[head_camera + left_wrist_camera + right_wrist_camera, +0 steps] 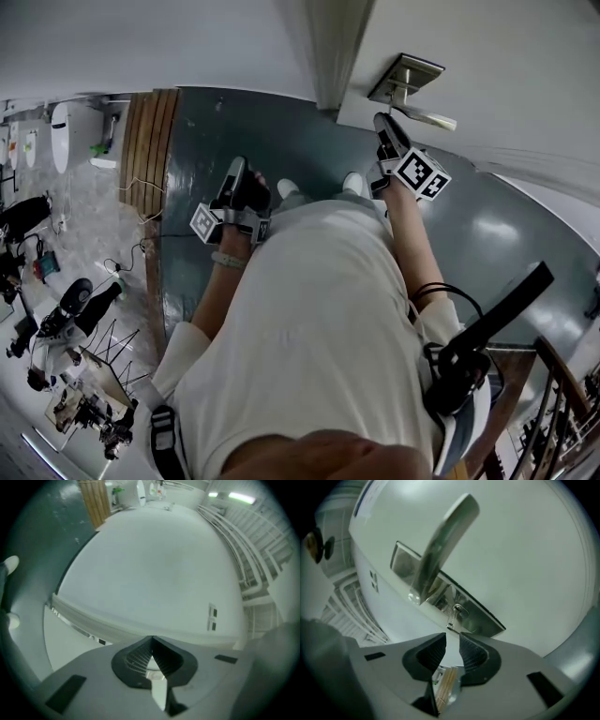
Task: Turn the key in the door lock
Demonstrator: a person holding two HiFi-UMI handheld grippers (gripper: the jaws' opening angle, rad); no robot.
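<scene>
A silver lever handle on its plate sits on the white door at the top right of the head view. In the right gripper view the lever crosses the lock plate, and a small key sticks out of the keyhole. My right gripper points at the key, its jaws a narrow gap apart, and the key lies just beyond the tips, untouched. In the head view the right gripper is right below the handle. My left gripper hangs lower left, and its own view shows the left gripper shut and empty.
A wooden slat panel borders the dark floor at the left. A wooden stair railing is at the lower right. Equipment and cables clutter the far left. The person's shoes stand close to the door frame.
</scene>
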